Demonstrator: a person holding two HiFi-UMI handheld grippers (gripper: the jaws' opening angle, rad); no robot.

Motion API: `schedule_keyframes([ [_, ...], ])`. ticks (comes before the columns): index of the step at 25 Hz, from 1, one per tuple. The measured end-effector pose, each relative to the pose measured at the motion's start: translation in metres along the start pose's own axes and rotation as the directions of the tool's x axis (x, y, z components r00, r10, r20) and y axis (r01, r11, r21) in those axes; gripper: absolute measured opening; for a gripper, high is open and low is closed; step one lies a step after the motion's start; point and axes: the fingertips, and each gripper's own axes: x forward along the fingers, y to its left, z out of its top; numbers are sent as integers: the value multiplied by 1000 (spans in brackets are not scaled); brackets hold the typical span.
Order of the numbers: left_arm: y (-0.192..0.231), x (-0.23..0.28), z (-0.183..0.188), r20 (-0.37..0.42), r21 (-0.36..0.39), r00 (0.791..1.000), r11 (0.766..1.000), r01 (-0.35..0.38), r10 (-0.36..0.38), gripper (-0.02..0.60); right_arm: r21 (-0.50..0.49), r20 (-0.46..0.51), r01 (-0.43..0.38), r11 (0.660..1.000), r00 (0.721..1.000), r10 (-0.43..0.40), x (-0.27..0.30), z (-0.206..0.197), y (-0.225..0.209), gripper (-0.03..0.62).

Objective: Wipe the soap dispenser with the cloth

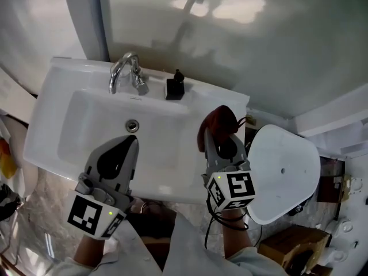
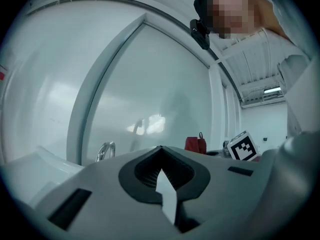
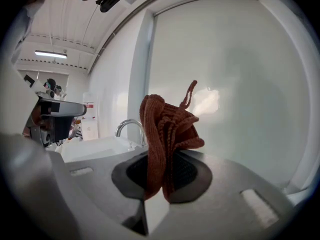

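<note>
Grey plastic makes up both tools, and each one has a cube with black and white squares on it, closest to the person. The left gripper point(image 1: 131, 141) hangs over the front part of the sink point(image 1: 69, 91). Its jaws are pressed together at the tips and hold nothing. The dark ribbed pads inside them are bare.

The right gripper point(image 1: 224, 135) is over the right front edge of the sink. Its jaws are squeezed tight on the cloth point(image 1: 217, 121). The cloth is reddish brown and knitted, with bumpy rows of yarn. It is bunched up, sticks out past the tips of the jaws, and has a small loop of yarn at the top.

Just to the right of that gripper sits a smooth, rounded white lid point(image 1: 282, 171). A brown cardboard box point(image 1: 284, 246) is below it.

The sink is white, shiny and shaped like a box with round corners. A round metal drain point(image 1: 132, 125) sits in the bottom of the bowl, a little past the left jaws.

At the back edge stands a shiny silver tap point(image 1: 123, 71) that bends over like a hook. Just to its right is the soap dispenser point(image 1: 174, 86). It is small, black and blocky, with a thin pump on top. It stands upright on the back rim of the sink, well apart from the cloth and from both grippers.

Behind it all rises a glossy, curved white wall point(image 1: 259, 56) with soft spots of light on it.
</note>
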Motion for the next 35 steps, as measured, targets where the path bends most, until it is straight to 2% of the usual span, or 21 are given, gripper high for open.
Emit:
schedule_keyframes([
  [6,18,9,-10,-27,-19,1000,1000,-3,2,-3,-66,-28,1,998,1000,-3,45,-3,-9,55],
  [13,33,9,-12,-23,8,1000,1000,-13,13,-3,-165,-64,-35,986,998,25,97,-8,-15,55],
  [17,41,6,-17,-42,-2,999,1000,-25,25,-3,-208,-74,-59,976,996,45,126,-12,-14,55],
  [22,46,2,-22,-55,-11,998,1000,-23,22,-3,-309,-133,-44,950,991,3,158,-22,-17,55],
  [26,52,-4,-24,-57,-15,998,999,-29,29,-3,-339,-183,-27,941,982,-37,180,-31,-19,55],
  [31,59,-9,-23,-45,-13,998,999,-46,46,-3,-438,-256,-49,898,964,-73,199,-45,-21,55],
  [35,67,-13,-23,-35,-19,997,998,-65,65,-3,-457,-291,-59,888,953,-87,210,-57,-22,55],
])
